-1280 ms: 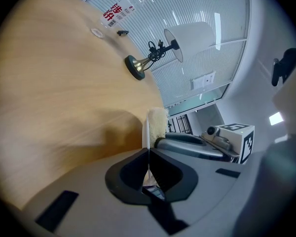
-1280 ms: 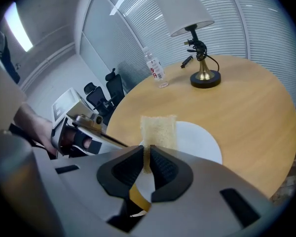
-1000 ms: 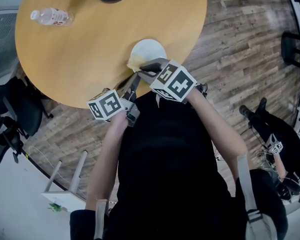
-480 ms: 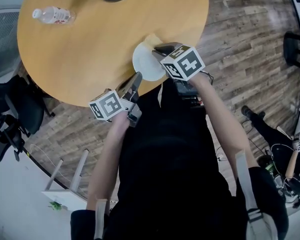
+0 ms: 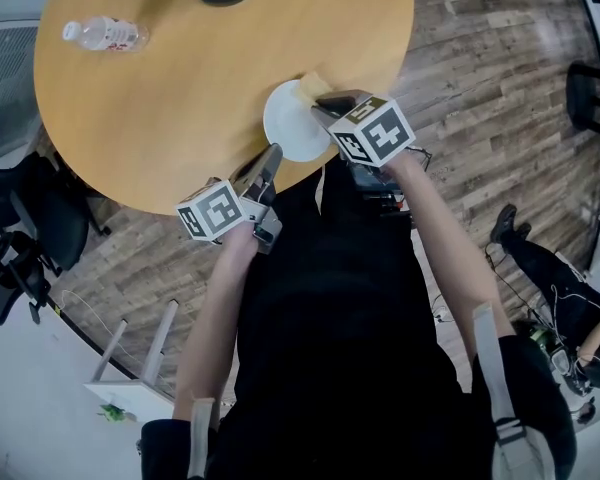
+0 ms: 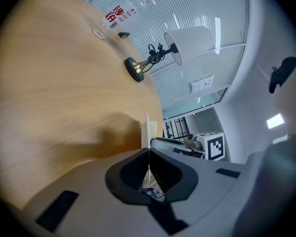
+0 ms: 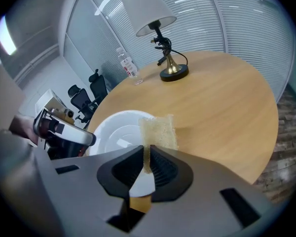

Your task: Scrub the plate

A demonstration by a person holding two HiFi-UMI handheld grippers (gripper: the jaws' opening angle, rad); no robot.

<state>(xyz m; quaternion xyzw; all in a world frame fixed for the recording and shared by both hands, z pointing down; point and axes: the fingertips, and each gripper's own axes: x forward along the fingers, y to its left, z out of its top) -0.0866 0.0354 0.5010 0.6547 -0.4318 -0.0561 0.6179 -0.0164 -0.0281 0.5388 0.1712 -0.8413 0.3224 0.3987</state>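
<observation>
The scrubbing step is in hand. The plate (image 5: 290,126) lies on the round wooden table (image 5: 170,88), close to the near edge. It is steadied at its near rim by the left gripper (image 6: 149,158), whose jaws are clenched on the thin white edge, seen end-on between the pads in the left gripper view. The right gripper (image 7: 147,161) is pinched tight on a yellow sponge (image 7: 159,131). Only a narrow slit is left between its jaws, filled by the compressed lower part of the sponge, while the free part stands out beyond the tips. In the head view the sponge is seen at the plate's far right rim, partly over the table; whether it presses on the plate surface cannot be told. For the next move, the sponge is judged to need drawing back across the plate's face under light downward pressure. The left grip should be held firm, so that the plate is neither pushed across the table nor tipped at the clamped rim.
</observation>
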